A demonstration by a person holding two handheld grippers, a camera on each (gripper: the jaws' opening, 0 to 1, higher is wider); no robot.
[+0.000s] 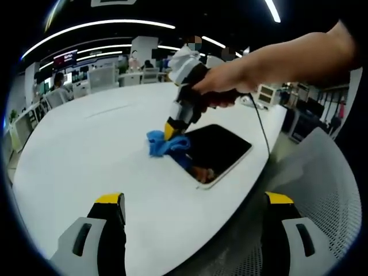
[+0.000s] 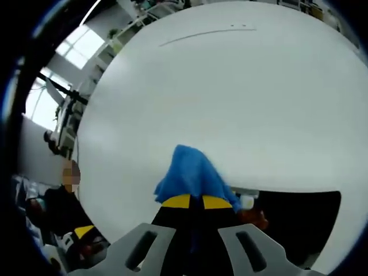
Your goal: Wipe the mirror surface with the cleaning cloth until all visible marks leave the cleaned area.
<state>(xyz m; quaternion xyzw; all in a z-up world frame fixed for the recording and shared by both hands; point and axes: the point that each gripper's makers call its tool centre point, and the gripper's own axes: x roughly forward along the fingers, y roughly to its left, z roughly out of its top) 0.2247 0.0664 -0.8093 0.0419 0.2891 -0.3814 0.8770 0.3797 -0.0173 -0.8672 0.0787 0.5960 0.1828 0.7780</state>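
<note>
Spreading across both views is one big white desk (image 1: 103,149), rounded at the edges, w/ a faint seam line on its top. In the left gripper view the room behind is an open office: long ceiling light strips, a wall screen at far left, several white chairs along the far desk edge, a few people seated or standing in the bkgd. The left claw (image 1: 192,215) rises from the bottom, jaws wide apart, holding nothing, hovering over the near desk edge. Mid-frame, one blue cleaning cloth (image 1: 167,144) lies bunched on the desk at the left edge of one dark mirror (image 1: 221,149), which lies flat near the desk's right edge. The right claw (image 1: 171,129) comes down from a hand (image 1: 230,80) at upper right, tips clamped on the cloth. One grey mesh chair (image 1: 328,195) sits at far right.

Right gripper view: windows at left, a person low at left. The right claw (image 2: 191,201) has its yellow-tipped jaws pinched together on the cloth (image 2: 192,172), which touches the desk (image 2: 230,86); the mirror (image 2: 299,224) is just to the right.
</note>
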